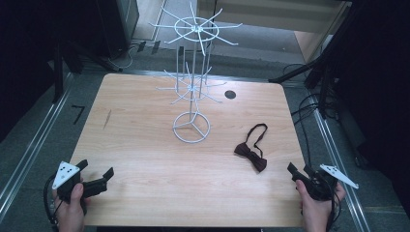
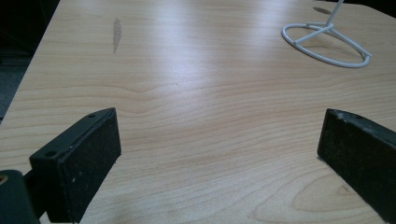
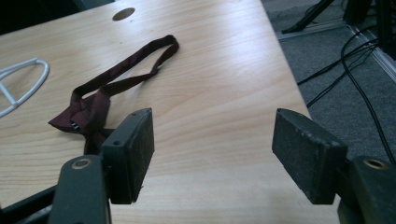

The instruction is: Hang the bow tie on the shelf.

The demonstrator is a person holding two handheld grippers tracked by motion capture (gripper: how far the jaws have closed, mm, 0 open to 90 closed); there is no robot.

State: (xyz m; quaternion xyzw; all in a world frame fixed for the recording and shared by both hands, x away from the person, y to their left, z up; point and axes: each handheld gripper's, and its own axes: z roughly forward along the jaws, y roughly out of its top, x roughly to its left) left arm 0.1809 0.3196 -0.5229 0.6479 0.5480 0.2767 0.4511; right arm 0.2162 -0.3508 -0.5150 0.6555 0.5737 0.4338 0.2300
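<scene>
Maroon satin bow tie (image 1: pixel 251 153) with looped strap flat on the pale wooden table (image 1: pixel 145 159), at four o'clock from the white wire hook stand (image 1: pixel 192 87), just ahead of the right gripper (image 1: pixel 300 172), jaws spread as if for pinching; left gripper (image 1: pixel 96 175) likewise spread, resting at seven o'clock

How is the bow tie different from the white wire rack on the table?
The bow tie is dark maroon fabric lying flat and limp near the right hand-held gripper, its strap looped behind it. The wire rack is white, rigid and upright, with arms fanning out at two levels above a ring base, and stands near the table's middle. Both rest on the wooden table, and neither is being touched.
</scene>
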